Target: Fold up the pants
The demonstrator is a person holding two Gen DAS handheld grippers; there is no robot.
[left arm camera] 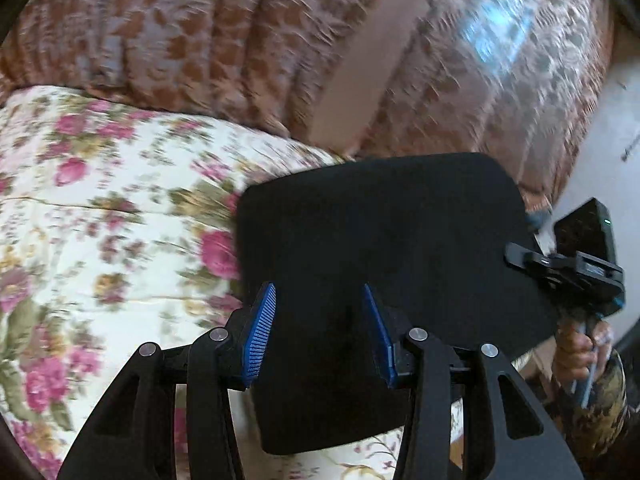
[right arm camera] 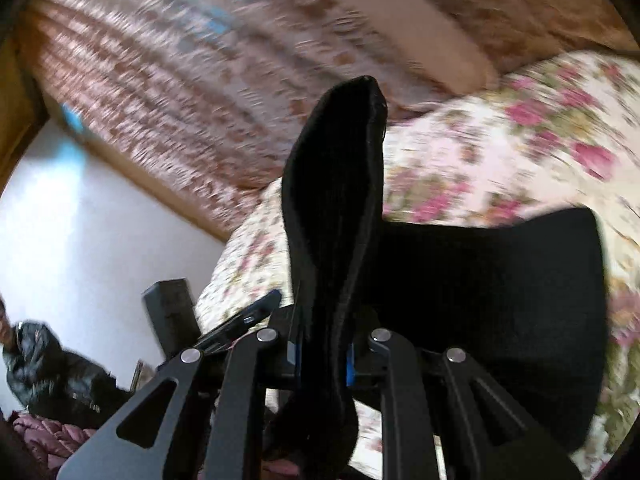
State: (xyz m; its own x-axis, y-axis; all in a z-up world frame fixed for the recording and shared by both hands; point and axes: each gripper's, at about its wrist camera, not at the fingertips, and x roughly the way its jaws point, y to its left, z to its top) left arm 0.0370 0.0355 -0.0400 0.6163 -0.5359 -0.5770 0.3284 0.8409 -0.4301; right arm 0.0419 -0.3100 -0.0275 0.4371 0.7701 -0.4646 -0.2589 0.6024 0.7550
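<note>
Two grippers worked one pair of black fabric pants (left arm camera: 384, 248) on the floral-quilted bed (left arm camera: 100, 200). The right gripper (right arm camera: 322, 356), jaws clamped on a raised fold running up the frame centre, was nearer; the left gripper (left arm camera: 320, 332), jaws parted, hovered above the flat panel. Patterned brown curtains (left arm camera: 200, 40) hung behind.
</note>
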